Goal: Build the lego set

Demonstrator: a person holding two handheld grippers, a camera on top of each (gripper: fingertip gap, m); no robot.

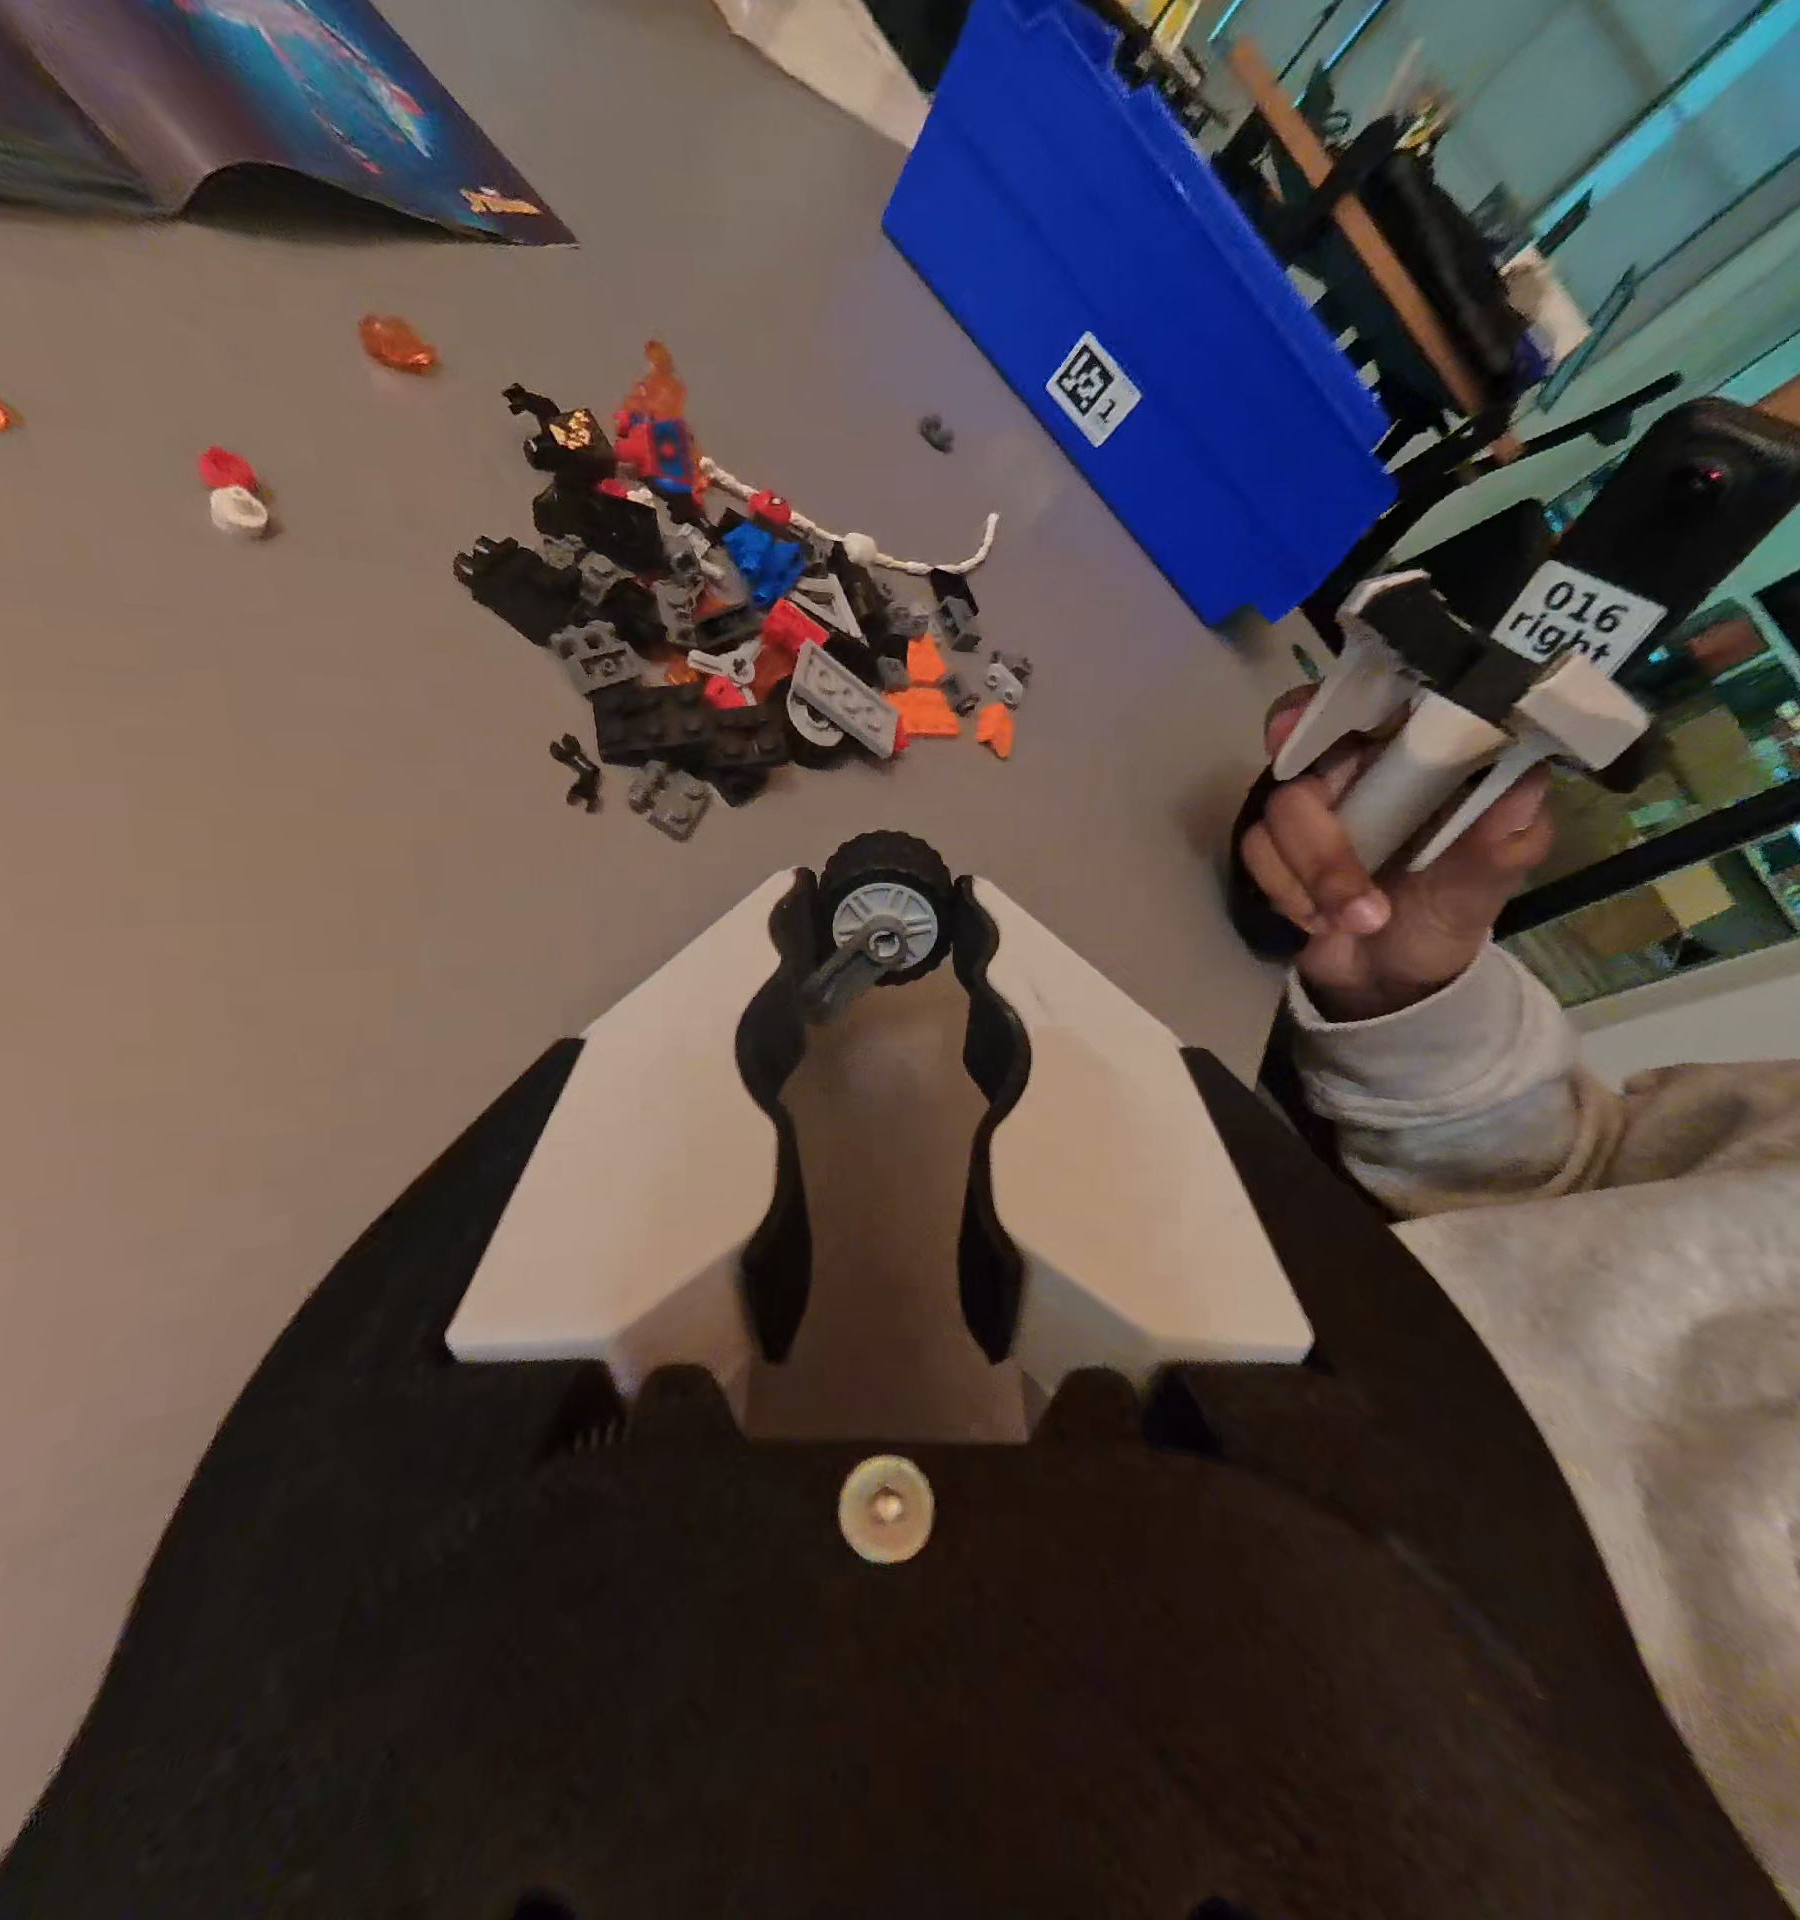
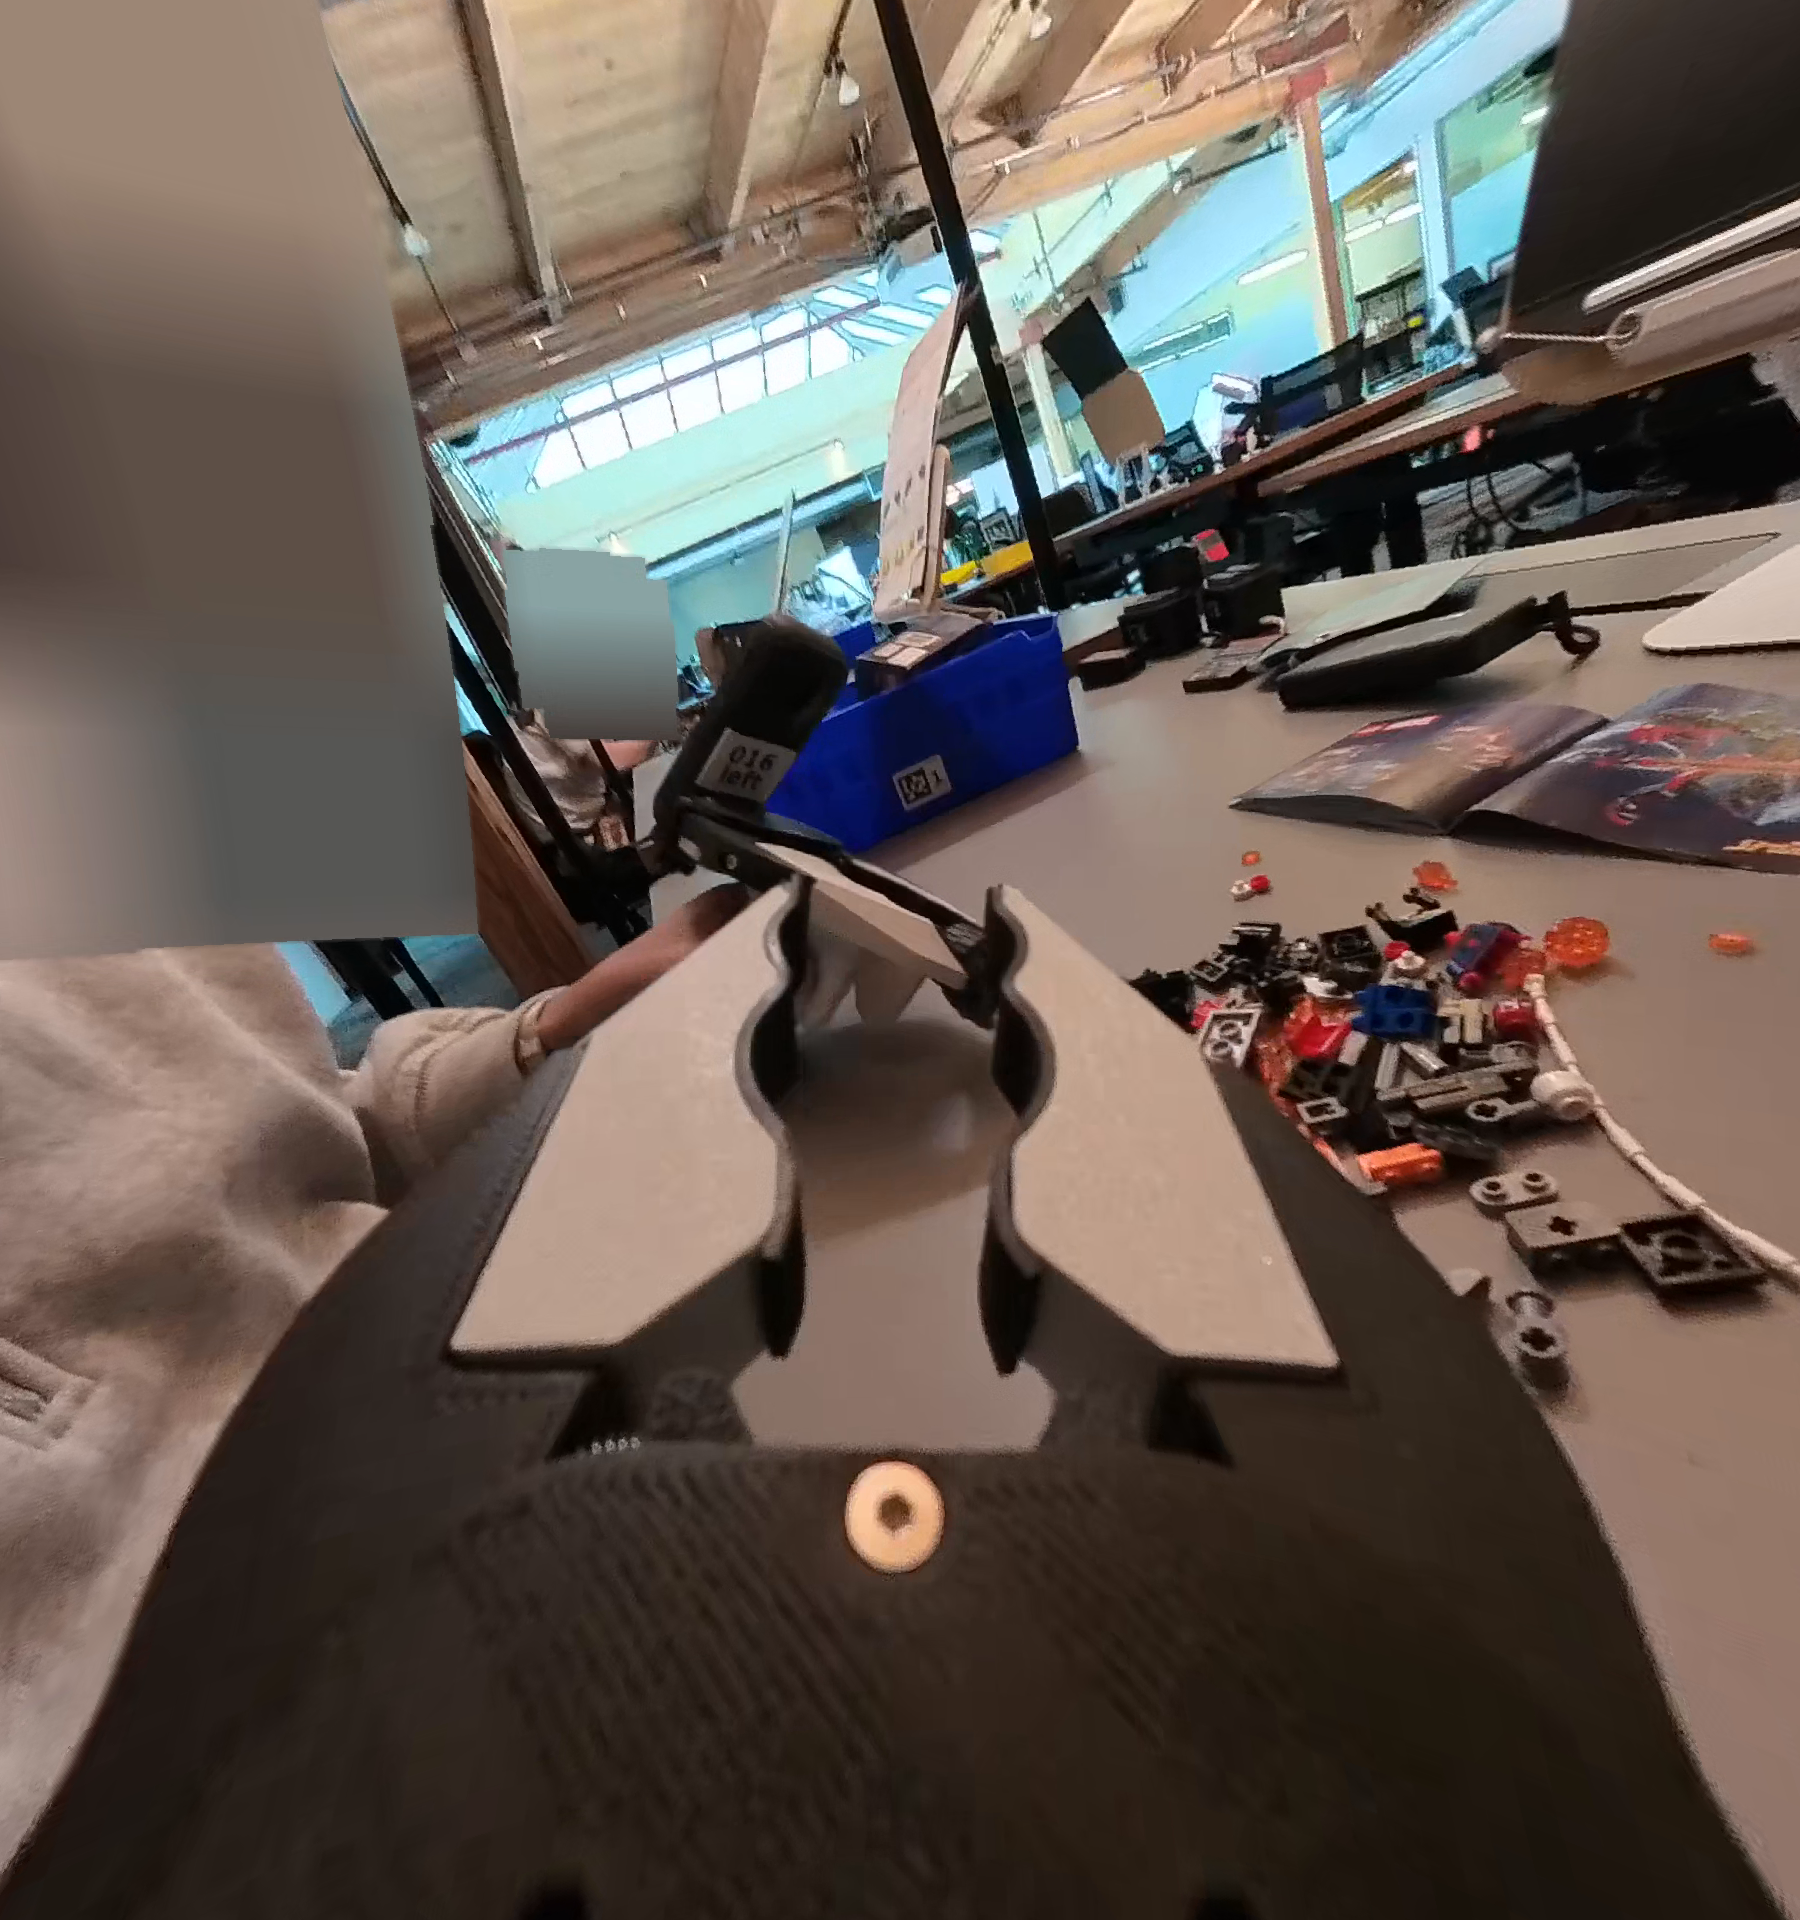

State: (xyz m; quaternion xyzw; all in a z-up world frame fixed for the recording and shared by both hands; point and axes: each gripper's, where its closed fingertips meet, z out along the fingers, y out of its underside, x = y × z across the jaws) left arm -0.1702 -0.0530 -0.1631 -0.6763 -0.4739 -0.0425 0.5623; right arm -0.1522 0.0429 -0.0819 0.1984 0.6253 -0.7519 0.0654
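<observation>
A: We are pinching a small wheel (image 1: 883,906) at the very tips of our left gripper (image 1: 883,914). It has a black tyre and a grey hub, and a grey axle piece is sticking out of the hub, back toward the gripper's body. The fingers are closing on the tyre from both sides.

B: And our right gripper (image 2: 894,971)?

A: We are holding it with its fingers apart and nothing between them. From the left wrist view it (image 1: 1436,717) is sitting off to the right of the left tongs, raised, with a hand (image 1: 1363,883) wrapped around its handle and a pale sleeve (image 1: 1436,1091) behind it.

B: What are we seeing ahead of the left tongs?

A: Just beyond their tips and a little to the left, a pile of toy bricks (image 1: 730,634) is lying on the grey table (image 1: 252,935): black, grey, red, blue and orange pieces, with a white cord running through. Further ahead and to the right, a blue bin (image 1: 1135,312) is standing. Far ahead on the left, an open booklet (image 1: 231,114) is lying flat.

B: And from the right tongs?

A: The same pile is sitting to their right, and the left gripper is pointing across, just past their tips.
</observation>
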